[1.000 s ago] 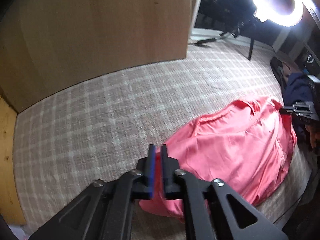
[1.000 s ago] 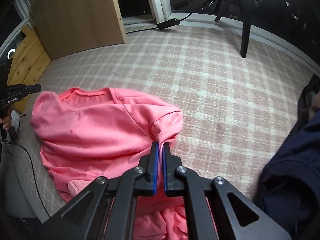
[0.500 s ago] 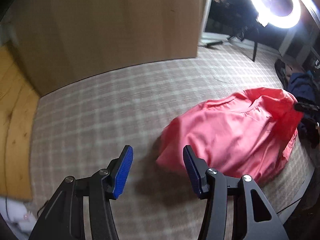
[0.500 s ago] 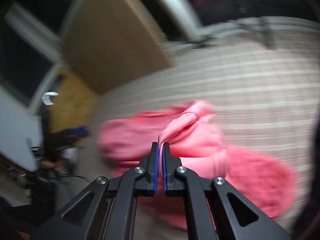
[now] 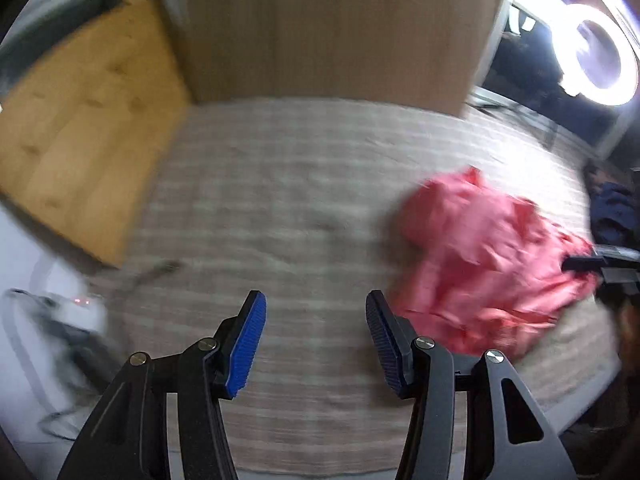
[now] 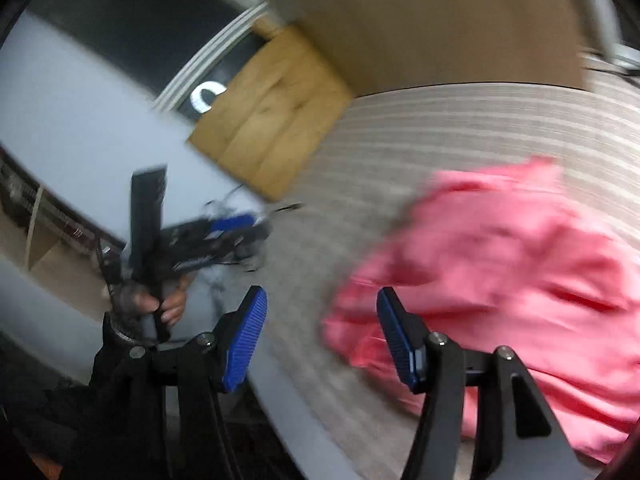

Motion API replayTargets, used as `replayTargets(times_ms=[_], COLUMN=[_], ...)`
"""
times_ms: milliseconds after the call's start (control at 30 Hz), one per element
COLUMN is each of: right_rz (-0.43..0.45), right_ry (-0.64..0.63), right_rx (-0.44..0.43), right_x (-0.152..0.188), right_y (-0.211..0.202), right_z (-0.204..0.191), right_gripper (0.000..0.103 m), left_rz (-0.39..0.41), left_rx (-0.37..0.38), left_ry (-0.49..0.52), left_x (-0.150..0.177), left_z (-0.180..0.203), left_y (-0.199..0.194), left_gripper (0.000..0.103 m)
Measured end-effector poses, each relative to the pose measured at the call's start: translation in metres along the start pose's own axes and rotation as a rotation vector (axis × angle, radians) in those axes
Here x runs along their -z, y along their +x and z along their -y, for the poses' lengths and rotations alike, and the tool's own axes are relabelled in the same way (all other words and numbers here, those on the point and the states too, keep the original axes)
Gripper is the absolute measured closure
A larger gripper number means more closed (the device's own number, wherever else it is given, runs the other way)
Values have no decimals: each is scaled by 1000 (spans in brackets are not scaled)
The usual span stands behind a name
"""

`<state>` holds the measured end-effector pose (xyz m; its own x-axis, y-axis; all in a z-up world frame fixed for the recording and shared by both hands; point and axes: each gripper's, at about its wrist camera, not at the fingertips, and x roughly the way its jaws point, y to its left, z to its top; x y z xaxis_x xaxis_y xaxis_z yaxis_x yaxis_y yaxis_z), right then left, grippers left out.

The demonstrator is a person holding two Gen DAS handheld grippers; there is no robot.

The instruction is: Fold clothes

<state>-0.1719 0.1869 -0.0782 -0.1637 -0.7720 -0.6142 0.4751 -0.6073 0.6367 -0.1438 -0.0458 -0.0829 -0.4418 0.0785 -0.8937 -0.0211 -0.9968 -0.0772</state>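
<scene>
A pink shirt [image 5: 488, 264] lies crumpled on the checked beige bedcover [image 5: 288, 208], to the right in the left wrist view. My left gripper [image 5: 316, 336] is open and empty, above the bare cover left of the shirt. In the right wrist view the shirt [image 6: 508, 272] fills the right side, blurred by motion. My right gripper [image 6: 322, 334] is open and empty, above the shirt's left edge. The left gripper also shows in the right wrist view [image 6: 224, 232], held in a hand at the left. The right gripper shows at the right edge of the left wrist view [image 5: 600, 262].
A wooden headboard [image 5: 328, 28] stands behind the bed, and a yellow wooden panel [image 5: 80, 120] beside it at the left. A ring light [image 5: 596, 52] shines at the upper right. Dark clothes [image 5: 616, 212] lie at the far right. Cables and a white device [image 5: 80, 308] lie at the left.
My right gripper has opened and let go of the pink shirt, which dropped in a heap. My left gripper, open since half a second ago, swung left and away from the shirt.
</scene>
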Motion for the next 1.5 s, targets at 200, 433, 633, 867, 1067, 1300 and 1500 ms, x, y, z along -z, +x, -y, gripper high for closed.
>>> replayTargets(times_ms=[200,433,633,867,1067,1300,1500], right_rz=[-14,-137,-190,-263,-363,-142,-200], right_ry=[29,55,-40,-72,-181,-174,-111], right_rx=[537,660,618,326,174,380,389], right_x=[15,37,53,73,84,-9,-66], right_y=[-66,-69,-51,-49,-38,-20,72], right_z=[118,187,174,104,31,68,113], right_gripper=[46,46,92,99,68,43,43], left_rz=[-108,-185,-165,-39,-55,-99,-139], left_rx=[111,97,235,124,-82,-88,-21], left_ry=[187,229,232,90,-28,-60,18], left_x=[-7,-16,-16,-15,16,25,12], left_z=[92,121,116,38,-28,-39,3], left_y=[72,120,97,31,15,38,72], left_gripper=[52,83,103,103,102,71,53])
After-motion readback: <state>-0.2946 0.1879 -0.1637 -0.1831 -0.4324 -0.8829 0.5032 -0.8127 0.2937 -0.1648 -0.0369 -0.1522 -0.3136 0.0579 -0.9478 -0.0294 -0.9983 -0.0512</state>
